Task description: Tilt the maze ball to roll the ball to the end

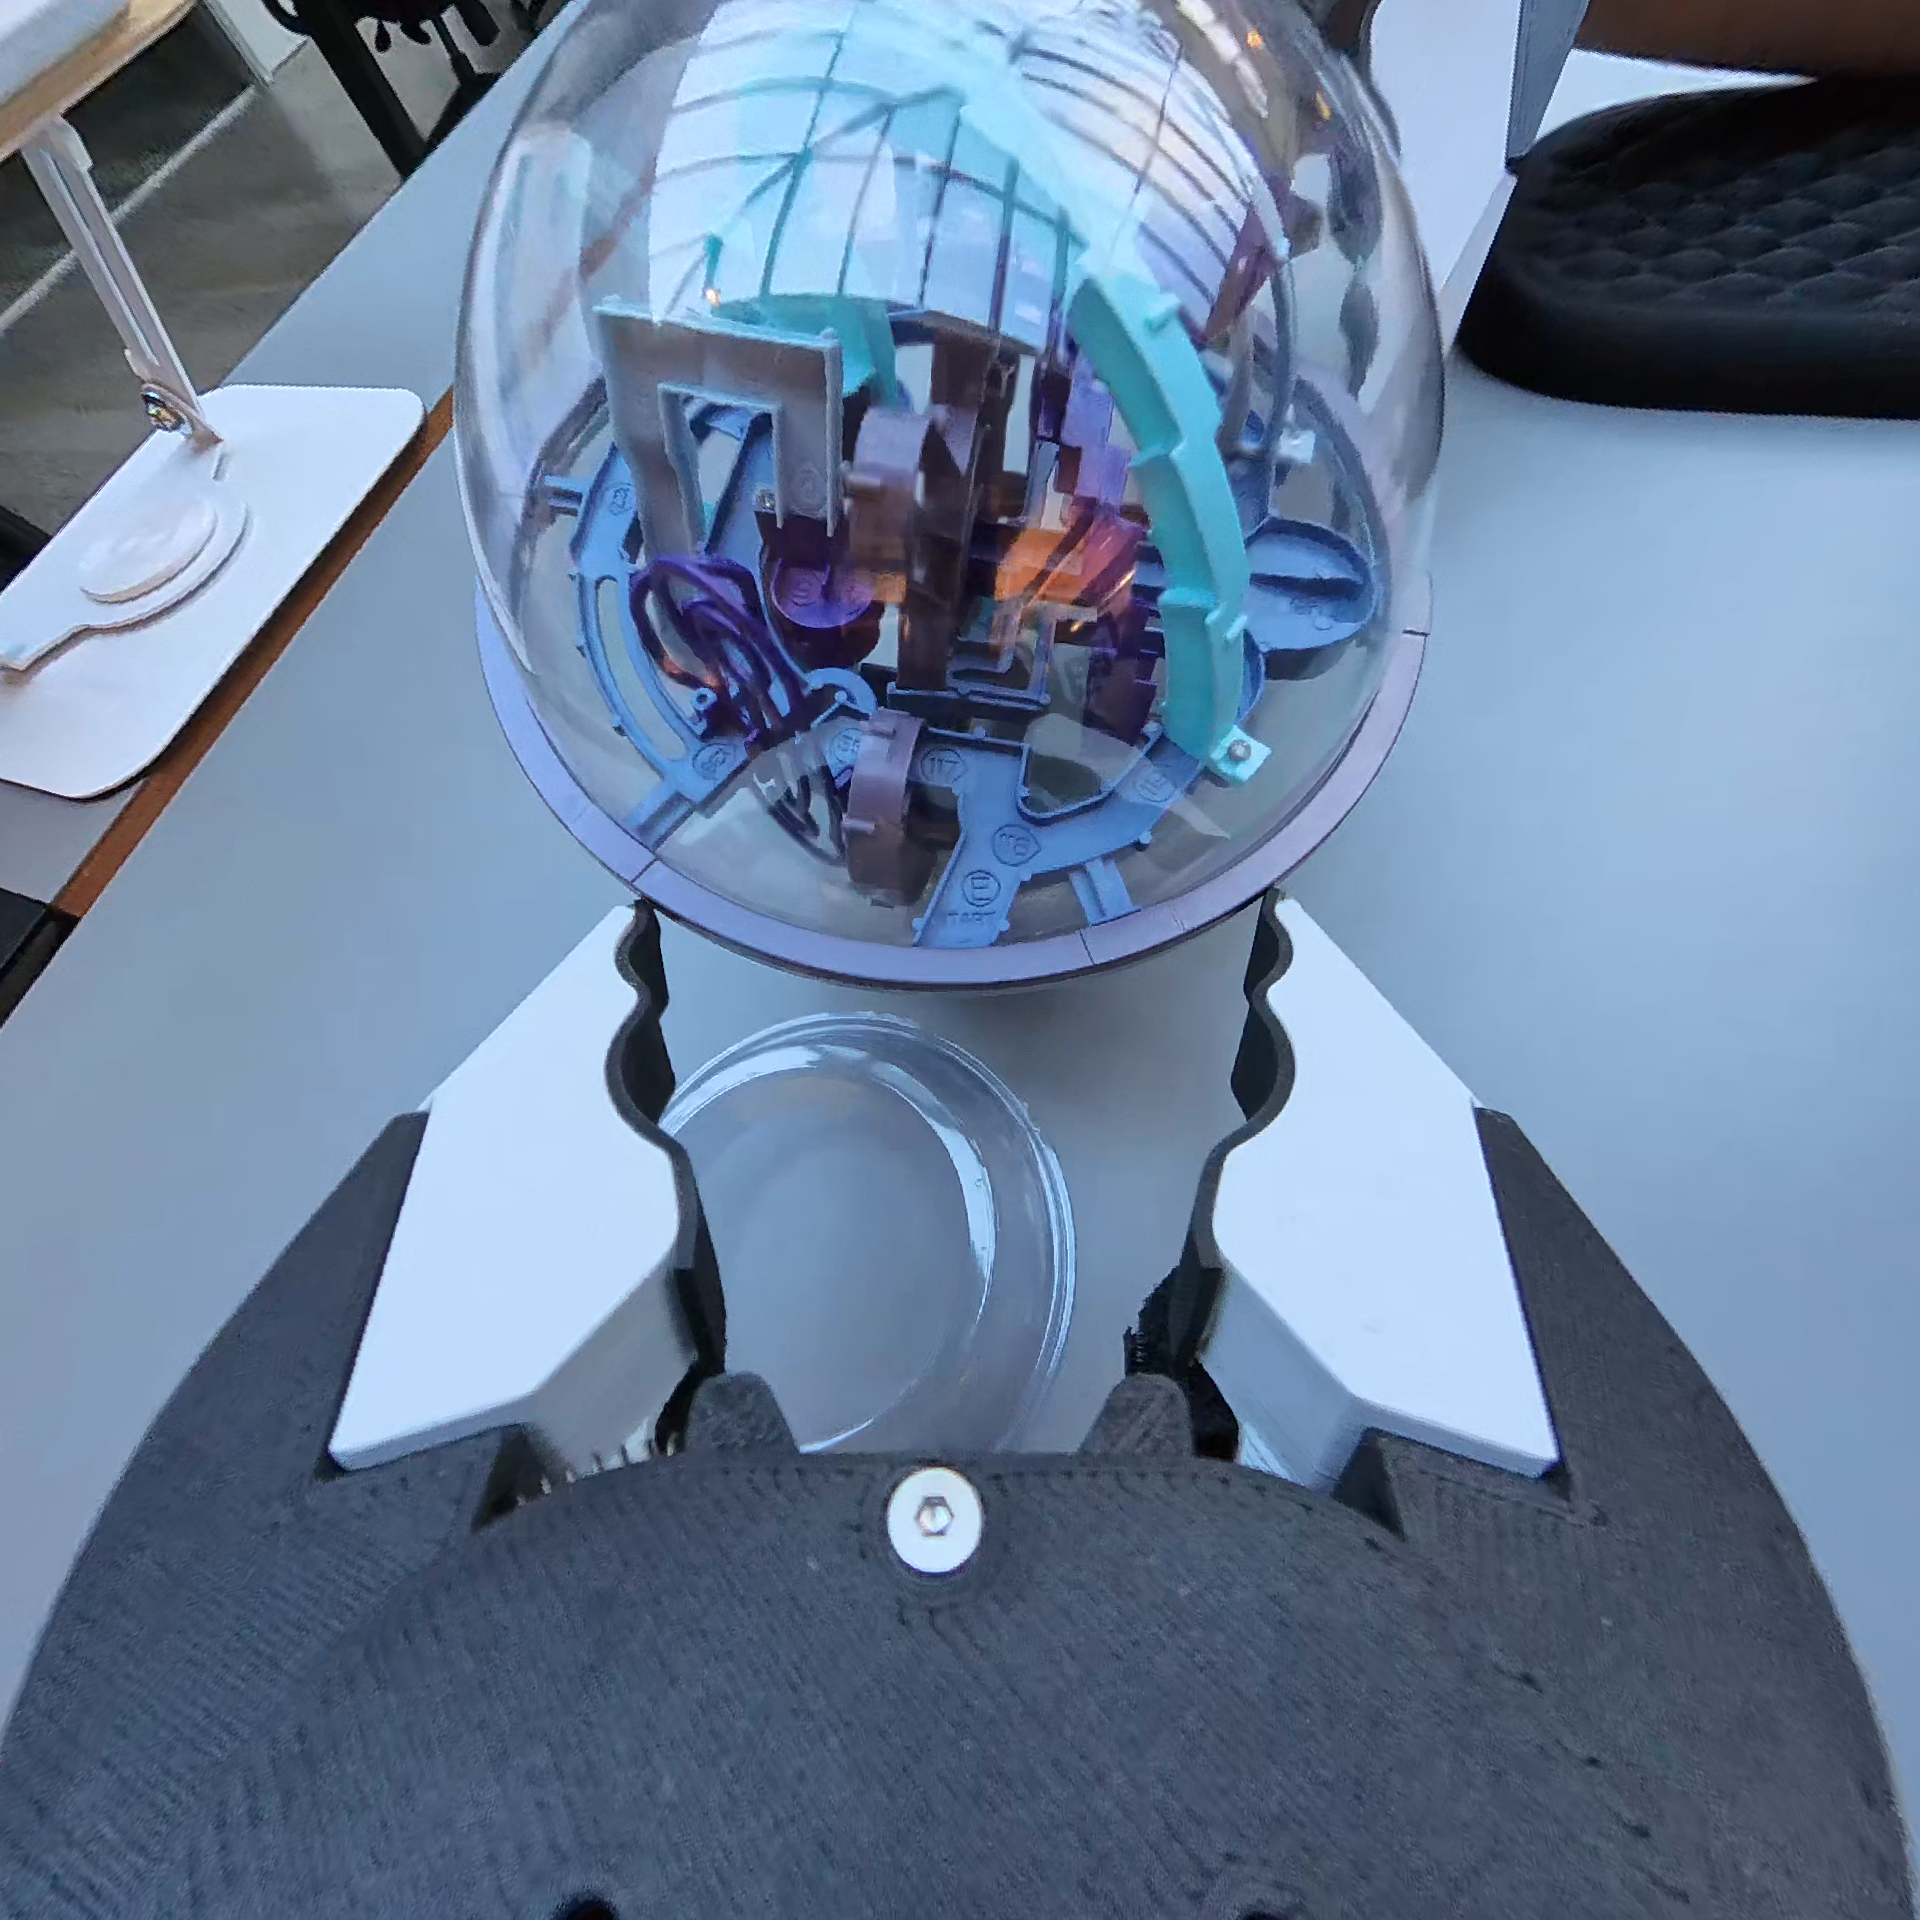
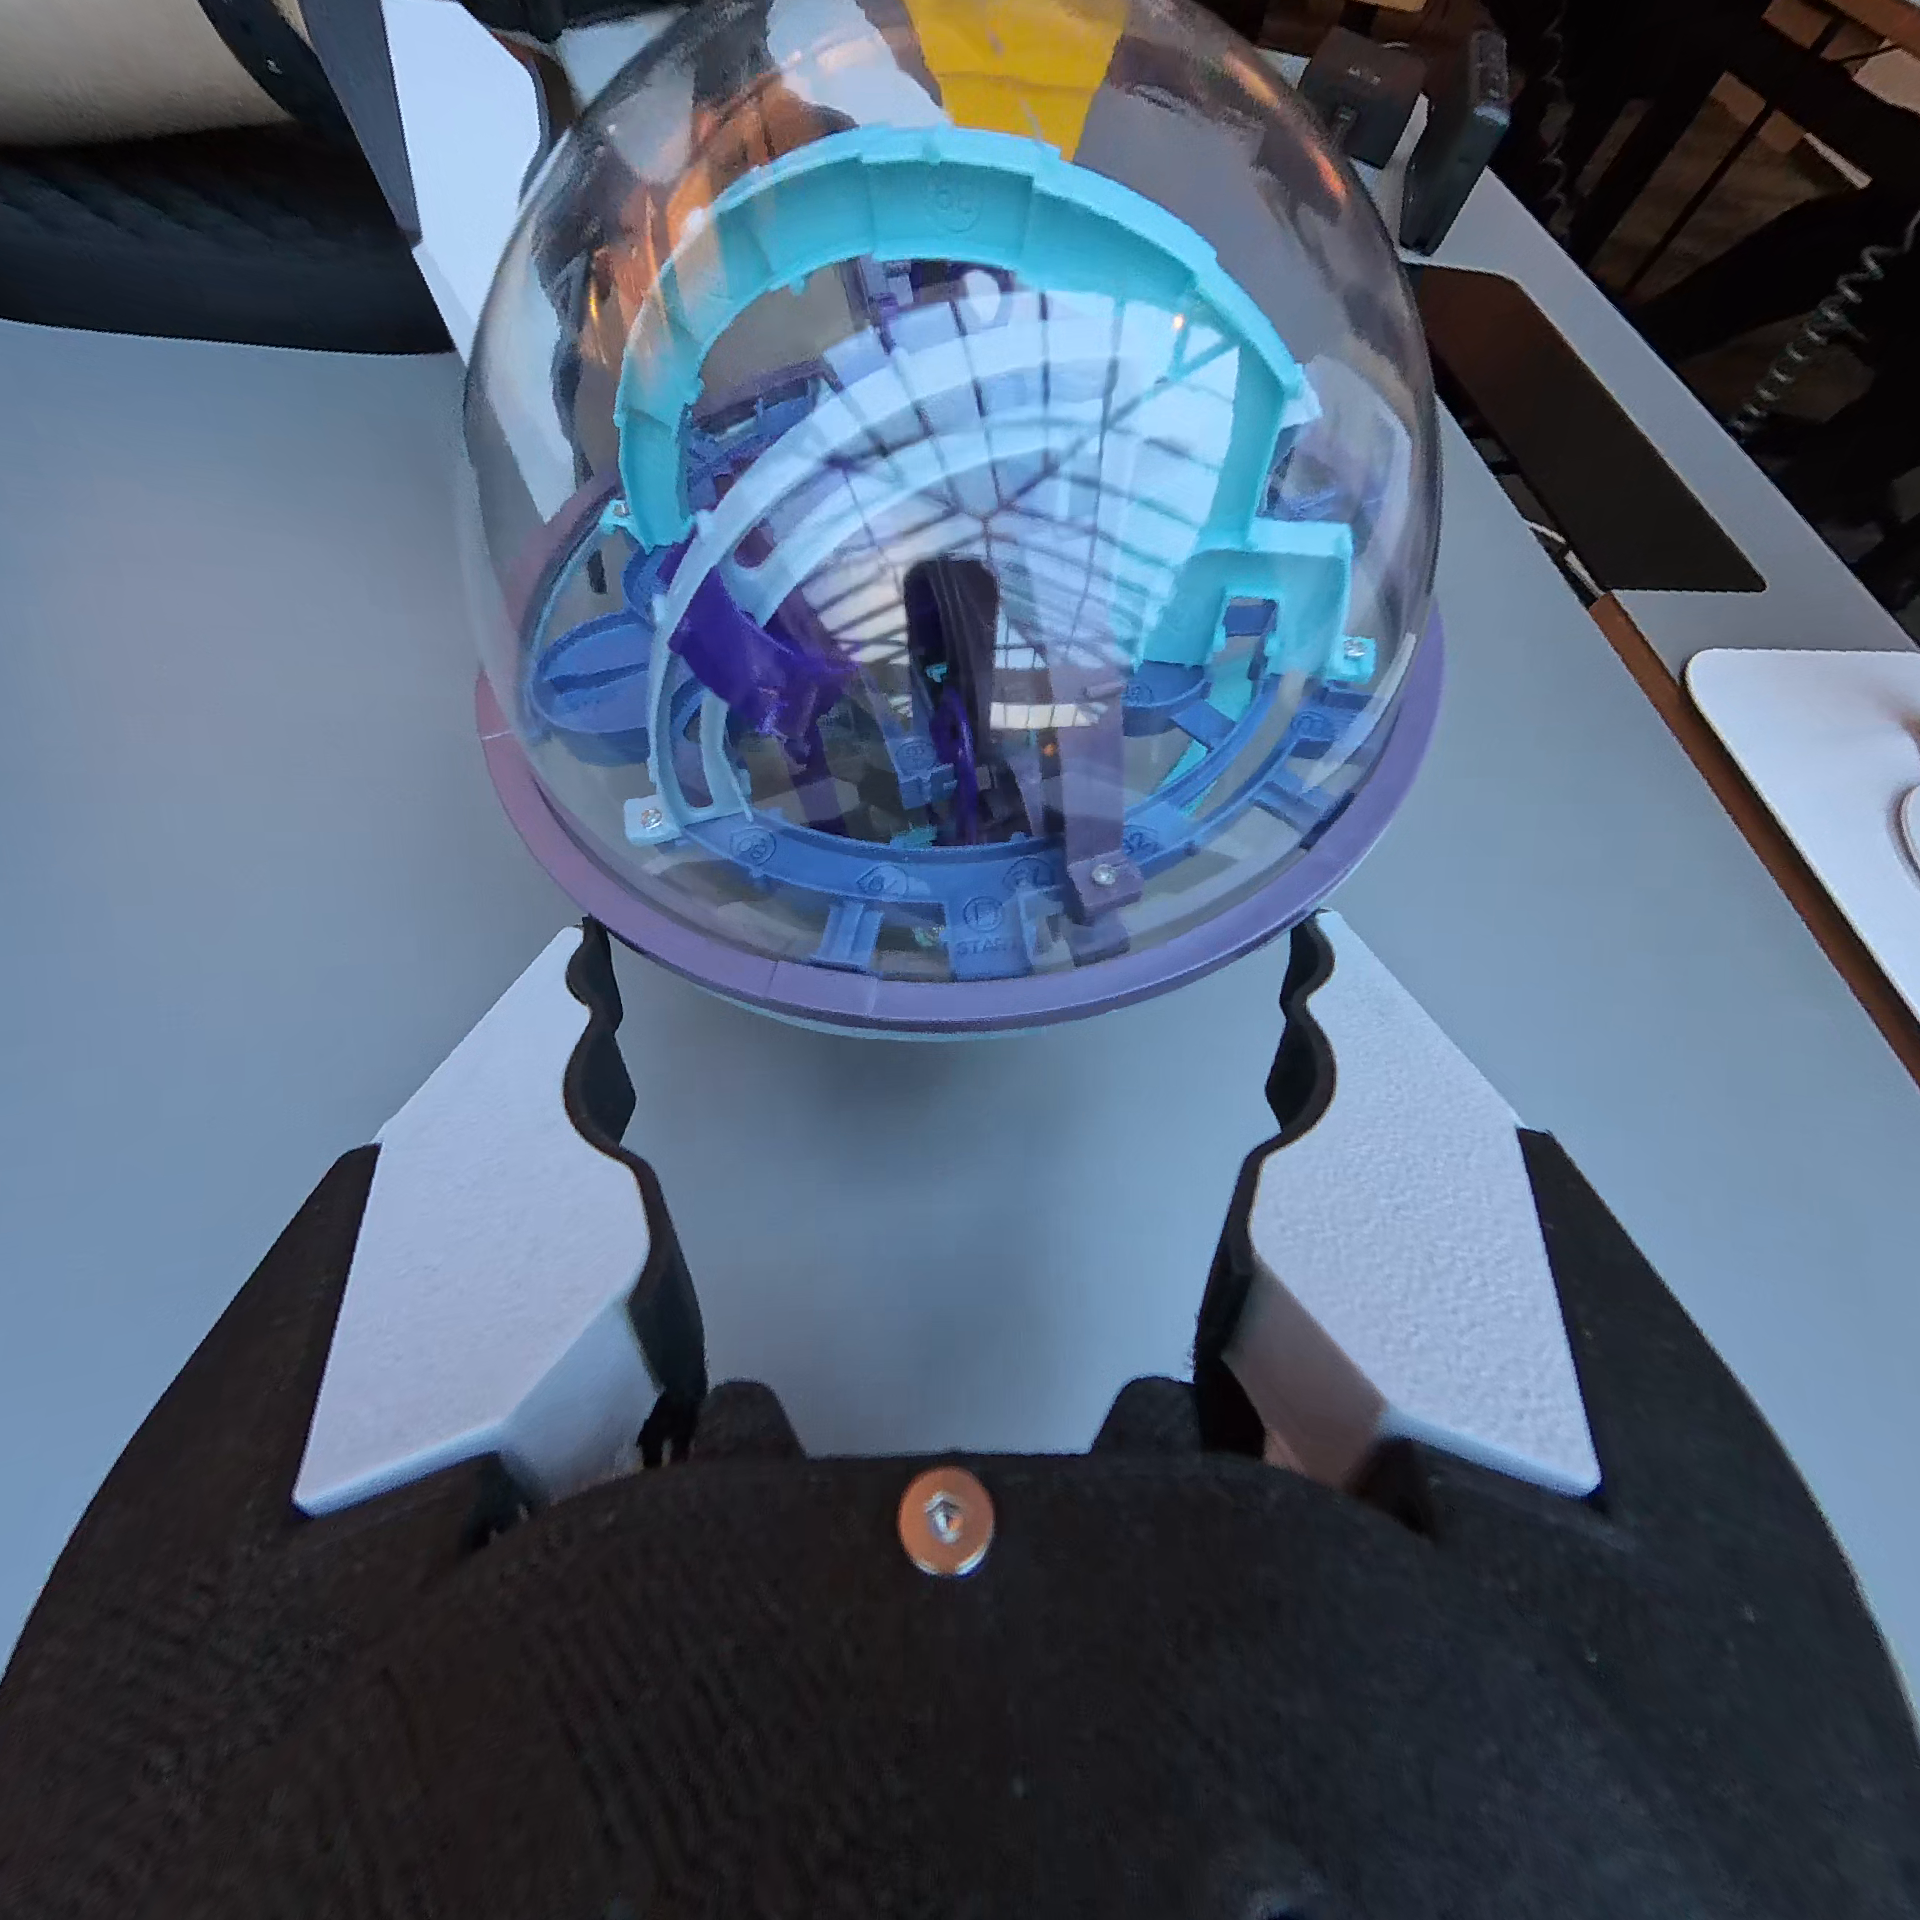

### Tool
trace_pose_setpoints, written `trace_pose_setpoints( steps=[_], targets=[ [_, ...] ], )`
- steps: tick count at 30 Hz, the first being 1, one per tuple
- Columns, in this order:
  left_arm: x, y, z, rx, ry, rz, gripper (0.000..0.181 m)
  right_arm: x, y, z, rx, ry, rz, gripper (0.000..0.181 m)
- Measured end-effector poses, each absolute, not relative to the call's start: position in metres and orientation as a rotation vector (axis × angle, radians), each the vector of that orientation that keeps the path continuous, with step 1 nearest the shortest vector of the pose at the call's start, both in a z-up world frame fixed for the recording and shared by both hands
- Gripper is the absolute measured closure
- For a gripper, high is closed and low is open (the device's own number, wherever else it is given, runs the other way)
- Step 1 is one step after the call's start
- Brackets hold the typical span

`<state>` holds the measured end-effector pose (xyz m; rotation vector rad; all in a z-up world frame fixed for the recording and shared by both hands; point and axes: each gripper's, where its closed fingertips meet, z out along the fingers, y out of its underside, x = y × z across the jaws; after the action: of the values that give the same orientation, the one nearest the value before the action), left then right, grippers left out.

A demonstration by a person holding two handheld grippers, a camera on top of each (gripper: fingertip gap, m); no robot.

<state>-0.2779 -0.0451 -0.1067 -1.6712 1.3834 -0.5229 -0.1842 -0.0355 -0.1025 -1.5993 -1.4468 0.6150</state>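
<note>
A pale grey table (image 1: 312, 935) carries the maze ball (image 1: 940, 499), which sits at its middle, just beyond both grippers. The left gripper (image 1: 951, 935) and right gripper (image 2: 951, 956) stand wide, tips at the purple equator band (image 2: 935, 1003), gripping nothing. The clear, glossy shell looks rigid, light and slippery, so that matte band is the likelier hold. A clear round dish (image 1: 868, 1226) lies between the left fingers.

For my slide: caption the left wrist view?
Open left tongs at the maze ball, clear dish between them.
</note>
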Motion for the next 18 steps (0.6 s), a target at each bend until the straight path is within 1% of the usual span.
trace_pose_setpoints(
  steps=[18],
  targets=[
    [-0.284,-0.049,-0.085,-1.645,1.311,-0.51,0.072,-0.193,-0.037,-0.085,-1.557,-1.457,0.669,0.052]
  ],
)
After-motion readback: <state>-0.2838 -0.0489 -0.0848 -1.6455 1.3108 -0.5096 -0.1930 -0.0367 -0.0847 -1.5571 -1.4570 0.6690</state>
